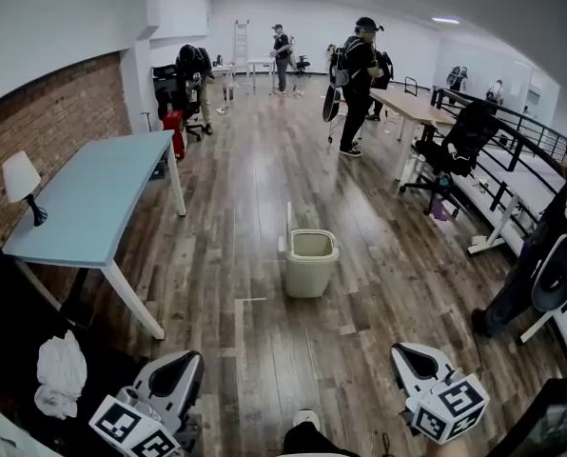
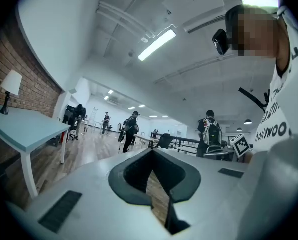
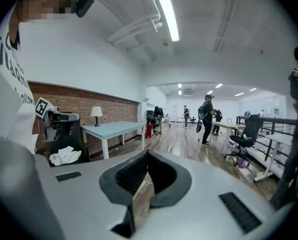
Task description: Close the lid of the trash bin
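A beige trash bin [image 1: 310,265] stands on the wooden floor in the middle of the head view. Its lid [image 1: 288,225] is raised upright at the bin's back left edge, so the bin's mouth is uncovered. My left gripper [image 1: 183,360] [image 2: 151,152] is low at the bottom left, well short of the bin. The right gripper [image 1: 406,351] [image 3: 146,154] is at the bottom right, equally far from it. Both have their jaws together with nothing between them. The bin does not appear in either gripper view.
A light blue table [image 1: 93,198] with a lamp [image 1: 19,179] runs along the brick wall on the left. A white cloth [image 1: 60,374] lies on a dark seat by my left gripper. An office chair [image 1: 459,141], desks and a standing person [image 1: 540,255] are on the right; several people stand farther back.
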